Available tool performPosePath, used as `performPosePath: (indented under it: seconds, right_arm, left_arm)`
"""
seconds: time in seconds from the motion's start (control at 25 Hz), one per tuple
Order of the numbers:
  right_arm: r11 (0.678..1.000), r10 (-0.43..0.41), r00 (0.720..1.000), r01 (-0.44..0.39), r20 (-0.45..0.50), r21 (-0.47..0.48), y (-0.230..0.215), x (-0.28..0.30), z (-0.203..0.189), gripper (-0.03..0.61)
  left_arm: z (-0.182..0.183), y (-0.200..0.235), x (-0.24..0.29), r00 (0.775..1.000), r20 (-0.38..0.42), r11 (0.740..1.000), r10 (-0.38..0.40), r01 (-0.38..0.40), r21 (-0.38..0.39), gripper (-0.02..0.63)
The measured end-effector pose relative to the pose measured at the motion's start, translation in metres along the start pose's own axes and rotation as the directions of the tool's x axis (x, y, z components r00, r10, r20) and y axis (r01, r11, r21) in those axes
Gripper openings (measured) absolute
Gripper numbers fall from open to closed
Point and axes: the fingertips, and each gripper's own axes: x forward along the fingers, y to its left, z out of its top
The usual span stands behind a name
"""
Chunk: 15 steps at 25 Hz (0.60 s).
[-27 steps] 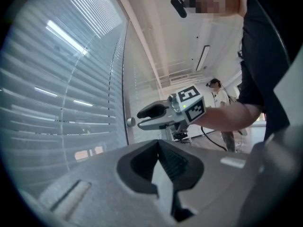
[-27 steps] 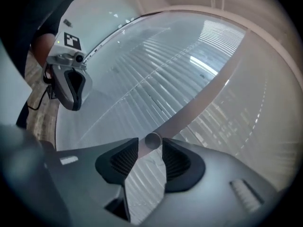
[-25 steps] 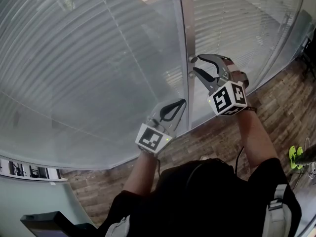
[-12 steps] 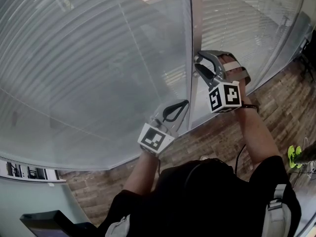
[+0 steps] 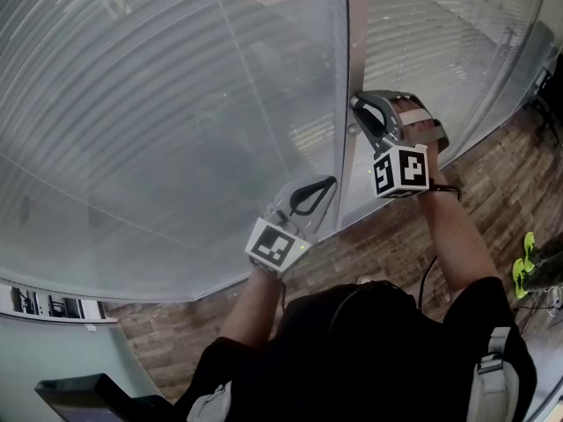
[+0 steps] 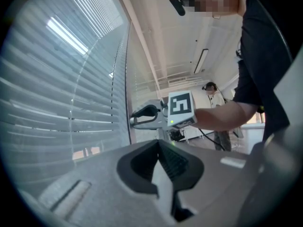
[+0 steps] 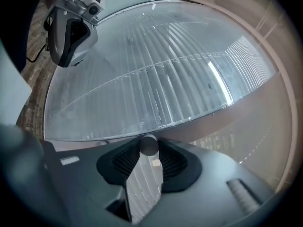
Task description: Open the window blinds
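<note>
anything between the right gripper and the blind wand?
Nothing visible. The wand already sits between the fingers of the right gripper, which have just been closing and now touch it on both sides.

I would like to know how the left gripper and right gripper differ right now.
The right gripper grips the rod, its jaws having just been closing; the left gripper is shut on nothing. In the head view the right gripper shows above the left gripper. Both are held near the blinds.
</note>
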Motion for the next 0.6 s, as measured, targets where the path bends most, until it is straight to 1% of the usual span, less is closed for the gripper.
performPosePath:
  seconds: [0.12,0.24,0.36,0.48,0.6]
  right_arm:
    - [1.000,0.000,1.000,0.000,0.003,0.016,-0.0002,-0.0002,-0.0001,0.129]
    - [0.999,0.001,1.000,-0.001,0.008,0.037,-0.0011,-0.0001,0.0000,0.127]
    - [0.998,0.004,1.000,-0.005,0.012,0.060,-0.0005,0.0005,0.0006,0.127]
    - [0.996,0.005,1.000,-0.007,0.016,0.088,-0.0015,-0.0007,0.0009,0.127]
    - [0.992,0.008,1.000,-0.011,0.022,0.124,-0.0022,-0.0012,0.0010,0.127]
  left_arm:
    - [-0.0001,-0.0001,0.0001,1.000,0.005,1.000,0.002,-0.002,0.004,0.005]
    - [-0.0003,0.0007,0.0012,1.000,0.024,1.000,0.004,-0.005,0.024,0.005]
    - [0.0008,-0.0014,-0.0002,1.000,0.003,1.000,0.004,-0.004,0.003,0.005]
    - [0.0006,-0.0015,-0.0015,1.000,0.013,1.000,0.009,-0.009,0.009,0.005]
    - [0.0029,-0.0017,-0.0030,1.000,0.010,1.000,0.013,-0.013,-0.003,0.005]
